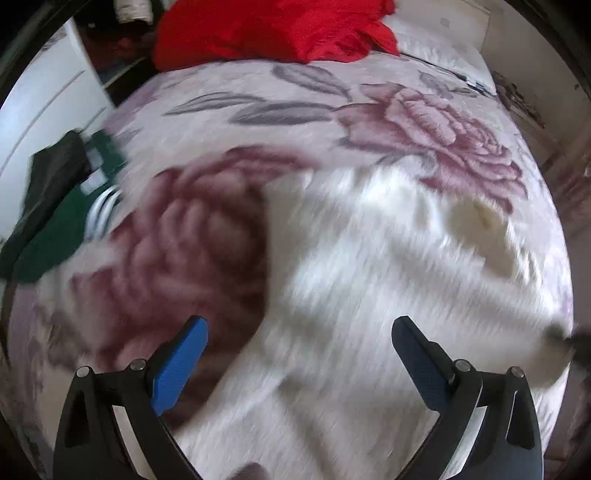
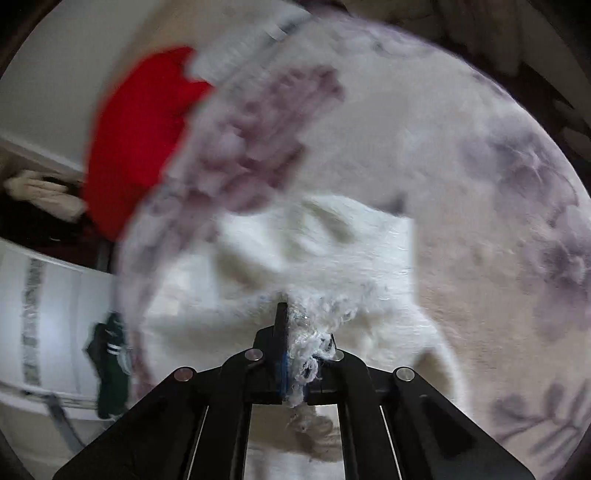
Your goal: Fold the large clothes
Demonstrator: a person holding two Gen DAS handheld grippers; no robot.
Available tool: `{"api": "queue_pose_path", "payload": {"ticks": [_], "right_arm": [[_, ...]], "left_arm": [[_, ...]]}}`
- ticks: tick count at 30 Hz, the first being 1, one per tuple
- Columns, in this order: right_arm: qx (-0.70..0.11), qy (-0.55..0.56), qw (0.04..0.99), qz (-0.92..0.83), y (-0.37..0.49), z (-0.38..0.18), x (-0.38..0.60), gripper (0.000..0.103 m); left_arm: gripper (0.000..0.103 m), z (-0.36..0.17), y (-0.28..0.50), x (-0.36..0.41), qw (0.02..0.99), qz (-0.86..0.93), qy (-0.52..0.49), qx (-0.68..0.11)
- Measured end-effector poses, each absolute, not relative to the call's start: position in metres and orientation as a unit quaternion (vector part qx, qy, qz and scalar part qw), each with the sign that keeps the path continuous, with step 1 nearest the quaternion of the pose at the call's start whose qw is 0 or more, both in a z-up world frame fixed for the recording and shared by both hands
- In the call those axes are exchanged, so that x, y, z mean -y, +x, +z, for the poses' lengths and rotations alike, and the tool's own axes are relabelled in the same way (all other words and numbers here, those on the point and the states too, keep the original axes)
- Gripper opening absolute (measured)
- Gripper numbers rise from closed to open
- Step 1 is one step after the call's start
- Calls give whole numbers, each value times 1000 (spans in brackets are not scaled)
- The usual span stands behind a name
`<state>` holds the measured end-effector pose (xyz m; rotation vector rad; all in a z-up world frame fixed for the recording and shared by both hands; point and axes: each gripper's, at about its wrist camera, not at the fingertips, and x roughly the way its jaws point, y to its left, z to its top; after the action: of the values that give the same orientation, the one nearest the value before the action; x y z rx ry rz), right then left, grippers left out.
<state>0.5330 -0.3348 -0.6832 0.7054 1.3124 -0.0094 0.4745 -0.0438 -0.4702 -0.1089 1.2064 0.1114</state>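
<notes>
Bed (image 1: pixel 369 96) fills both views, covered by one floral blanket with big pink roses.

White fluffy garment (image 1: pixel 388 258) lies spread on the blanket, centre to lower right of the left wrist view, centre of the right wrist view (image 2: pixel 314 258). Looks like a thick, fleecy knit: soft, floppy, no stiffness, probably light for its bulk. It'll sag and drag rather than hold shape, and the pile should grip well, not slip. Loose fibres may snag. Best hold, I'd say: pinch an edge or corner, one per side, so the fold line stays straight.

Red cloth (image 1: pixel 273 29) is heaped at the top of the frame, at the far end of the bed. Dark green garment with white stripes (image 1: pixel 59 221) hangs off the left edge.

Count: one white piece, one red, one green; two grippers.

Right gripper (image 2: pixel 291 332): fingers closed tight on a tuft of the white garment's edge, lower centre.

Left gripper (image 1: pixel 299 354): fingers spread wide, nothing between them, hovering over the garment's left border.
</notes>
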Motion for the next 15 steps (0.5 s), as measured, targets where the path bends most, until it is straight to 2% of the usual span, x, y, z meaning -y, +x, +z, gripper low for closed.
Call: {"api": "queue_pose_path", "payload": {"ticks": [1, 2, 3, 7, 9, 11, 12, 13, 14, 15], "right_arm": [[-639, 314, 702, -20, 536, -700, 338, 14], [-648, 315, 693, -28, 536, -703, 340, 15], [-641, 315, 699, -36, 535, -693, 343, 17], [-573, 318, 752, -65, 545, -634, 342, 47], [-554, 337, 760, -34, 558, -622, 334, 59], [-575, 332, 748, 3, 595, -631, 306, 59], [-588, 323, 742, 15, 616, -641, 288, 59], [-604, 305, 736, 25, 635, -654, 274, 59], [-623, 281, 729, 32, 652, -667, 261, 59], [-637, 262, 724, 39, 666, -677, 248, 59]], "left_arm": [[103, -476, 492, 48, 814, 44, -49, -577], [103, -483, 510, 54, 808, 34, -47, -586], [103, -496, 534, 62, 794, 11, -51, -606], [100, -545, 594, 88, 747, -7, -10, -664], [100, -568, 612, 98, 731, -8, 21, -682], [99, -584, 618, 107, 723, -11, 54, -689], [94, -585, 617, 111, 727, -15, 68, -683], [79, -584, 613, 118, 736, -26, 94, -670], [69, -584, 609, 124, 741, -33, 119, -660], [50, -584, 605, 128, 745, -29, 138, -652]]}}
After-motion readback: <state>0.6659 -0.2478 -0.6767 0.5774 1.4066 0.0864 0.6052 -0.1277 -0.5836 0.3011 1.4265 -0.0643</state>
